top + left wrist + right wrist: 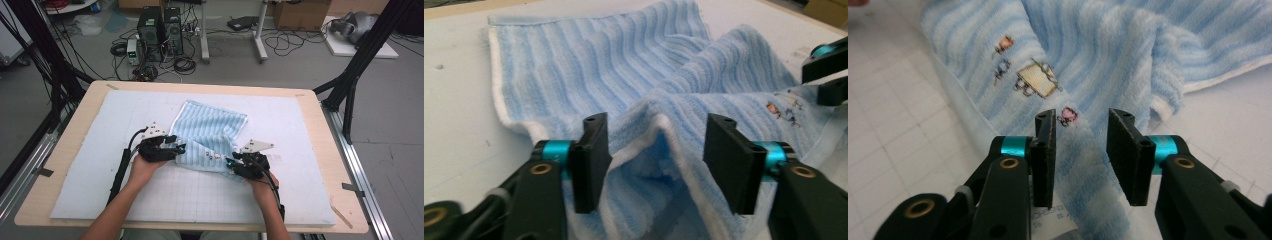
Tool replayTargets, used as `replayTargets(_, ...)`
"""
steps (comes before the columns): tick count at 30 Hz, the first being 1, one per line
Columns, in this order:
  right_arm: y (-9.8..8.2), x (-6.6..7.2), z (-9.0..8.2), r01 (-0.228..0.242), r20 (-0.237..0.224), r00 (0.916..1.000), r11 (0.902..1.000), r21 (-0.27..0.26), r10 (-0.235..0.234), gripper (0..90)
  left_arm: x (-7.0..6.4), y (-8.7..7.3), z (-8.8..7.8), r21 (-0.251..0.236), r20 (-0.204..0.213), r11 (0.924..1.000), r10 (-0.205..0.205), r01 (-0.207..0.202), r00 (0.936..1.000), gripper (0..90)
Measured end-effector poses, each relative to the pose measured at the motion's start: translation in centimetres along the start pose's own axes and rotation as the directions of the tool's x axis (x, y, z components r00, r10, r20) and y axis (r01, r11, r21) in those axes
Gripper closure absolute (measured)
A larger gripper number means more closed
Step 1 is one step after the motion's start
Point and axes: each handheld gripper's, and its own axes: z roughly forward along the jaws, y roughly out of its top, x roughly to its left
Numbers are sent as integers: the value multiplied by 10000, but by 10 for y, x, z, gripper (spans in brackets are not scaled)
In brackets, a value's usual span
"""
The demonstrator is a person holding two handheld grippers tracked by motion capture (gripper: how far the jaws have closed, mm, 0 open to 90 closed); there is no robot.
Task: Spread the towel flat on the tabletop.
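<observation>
At near edge of towel (210, 135): left gripper (656, 160), right gripper (1080, 150) jaws apart, straddling raised folds, ungrasped; towel rumpled, folding looks barely begun.

A blue striped towel (207, 132) lies crumpled on a white mat (280, 200) on a wooden table (60, 150). The left gripper (176, 148) touches the towel's edge at 9 o'clock, and the right gripper (231, 162) touches its corner at 5 o'clock. Computer boxes (160, 32) and cables (287, 42) sit on the floor at 12 o'clock.
</observation>
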Motion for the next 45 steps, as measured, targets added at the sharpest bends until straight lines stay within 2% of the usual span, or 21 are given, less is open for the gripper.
replayTargets(5,-2,1,-11,-97,226,9997,9994,-340,105,528,0,-7,-10,-95,262,9999,-82,85,9996,369)
replayTargets(7,-5,2,-16,-219,294,9993,9988,-443,232,487,0,-9,-15,92,384,10000,-10,7,9993,346)
replayTargets(9,-8,1,-22,-368,437,9983,9978,-554,392,427,-1,-14,-22,-274,410,9996,4,8,9992,366)
replayTargets(10,-9,1,-25,-449,512,9975,9969,-639,482,388,-1,-16,-25,-281,453,9996,-7,19,9990,370)
replayTargets(12,-11,0,-32,-666,679,9950,9938,-890,728,325,1,-20,-30,-169,625,9998,-131,142,9980,368)
replayTargets(15,-15,-1,-44,-676,935,9925,9914,-1118,782,289,2,-27,-37,-162,849,9988,-457,472,9953,369)
replayTargets(18,-21,-3,-55,-863,1281,9866,9897,-1139,1008,270,-1,-30,-38,88,936,9976,-691,686,9932,343)
replayTargets(22,-31,-5,-70,-1064,1623,9786,9864,-1256,1262,259,-10,-32,-32,664,969,9964,-583,520,9936,324)
replayTargets(27,-42,-1,-81,-1246,1753,9733,9825,-1381,1481,259,-27,-32,-20,1293,864,9916,-56,-57,9962,448)
replayTargets(30,-47,1,-83,-1278,1746,9729,9819,-1396,1514,259,-31,-32,-14,1745,418,9843,210,-280,9989,527)
replayTargets(32,-49,3,-83,-1287,1711,9736,9823,-1358,1512,259,-32,-32,-14,1775,260,9835,295,-336,9992,567)
replayTargets(35,-51,4,-83,-1289,1680,9741,9820,-1380,1515,259,-33,-32,-14,1786,221,9831,357,-391,9991,695)
replayTargets(37,-52,2,-83,-1364,1715,9722,9810,-1381,1593,259,-34,-32,-14,1778,351,9829,433,-488,9984,810)
replayTargets(39,-53,1,-83,-1412,1795,9699,9806,-1356,1645,259,-33,-32,-15,1697,608,9842,406,-504,9973,834)
replayTargets(41,-54,-1,-84,-1419,1873,9681,9804,-1365,1662,261,-31,-32,-19,1415,793,9893,255,-366,9965,844)
replayTargets(45,-55,-2,-86,-1455,1962,9655,9796,-1388,1712,265,-29,-35,-33,978,1220,9950,67,-187,9925,851)
